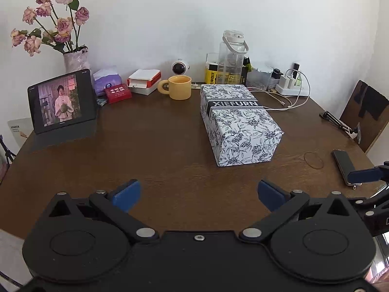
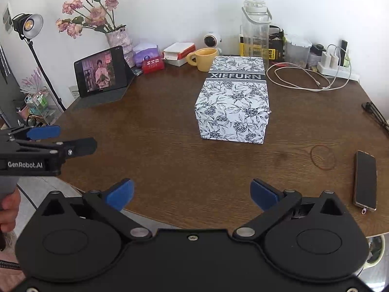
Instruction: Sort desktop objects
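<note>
both the left tool (image 1: pixel 198 194) and the right tool (image 2: pixel 192 193) hang spread and empty over the near edge of the desk (image 2: pixel 158 146), likely so either can reach in. the patterned box (image 2: pixel 234 102) stands closed ahead of them, the phone (image 2: pixel 366 181) and rubber band (image 2: pixel 323 157) loose off to the right tool's right.

— Where does the left wrist camera look from?

— From just behind the left claw (image 1: pixel 198 193), low over the tabletop's (image 1: pixel 150 150) near edge, facing the back wall.

— And the right wrist camera?

— Behind the right claw (image 2: pixel 192 193), facing the same way but set further right. It catches the left claw at its left edge.

— What do they share?

— The patterned XIEFURN box (image 1: pixel 239 124) at mid-distance, the tablet (image 1: pixel 62 101), the yellow mug (image 1: pixel 178 87) and the phone (image 2: pixel 365 180).
</note>
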